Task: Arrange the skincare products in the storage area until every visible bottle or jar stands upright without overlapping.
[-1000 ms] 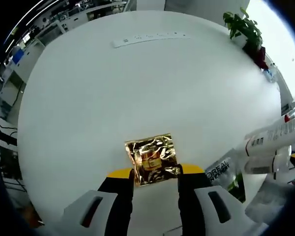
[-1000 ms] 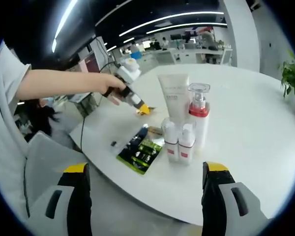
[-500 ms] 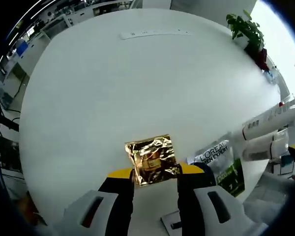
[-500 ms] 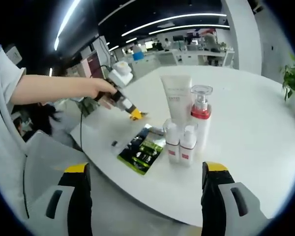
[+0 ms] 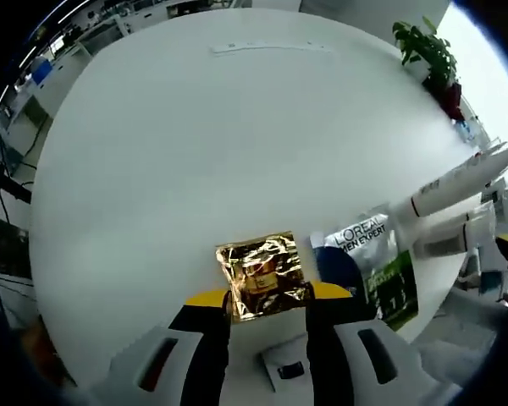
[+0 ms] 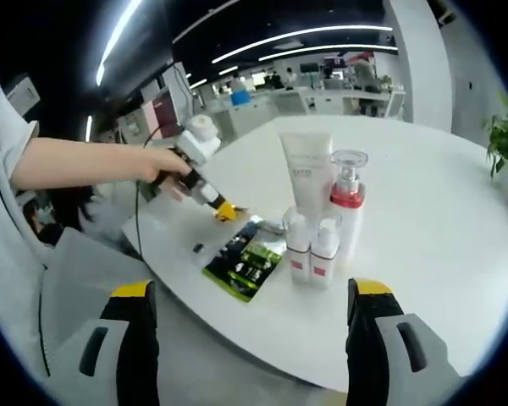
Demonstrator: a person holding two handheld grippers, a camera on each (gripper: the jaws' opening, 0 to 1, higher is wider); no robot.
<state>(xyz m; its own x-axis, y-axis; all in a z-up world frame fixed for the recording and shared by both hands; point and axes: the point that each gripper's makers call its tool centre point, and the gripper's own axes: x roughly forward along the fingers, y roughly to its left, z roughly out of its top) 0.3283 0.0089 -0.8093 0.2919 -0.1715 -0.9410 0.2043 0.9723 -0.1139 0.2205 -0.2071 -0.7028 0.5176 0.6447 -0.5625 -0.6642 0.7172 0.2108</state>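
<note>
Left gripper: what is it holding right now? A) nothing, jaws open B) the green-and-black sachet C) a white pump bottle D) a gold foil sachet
D: in the left gripper view the left gripper has its jaws closed on the gold foil sachet, lifted above the white table.

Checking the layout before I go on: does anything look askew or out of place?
The dark L'Oreal sachet lies flat beside the upright bottles, and the left hand-held gripper holds a gold foil sachet off the table.
</note>
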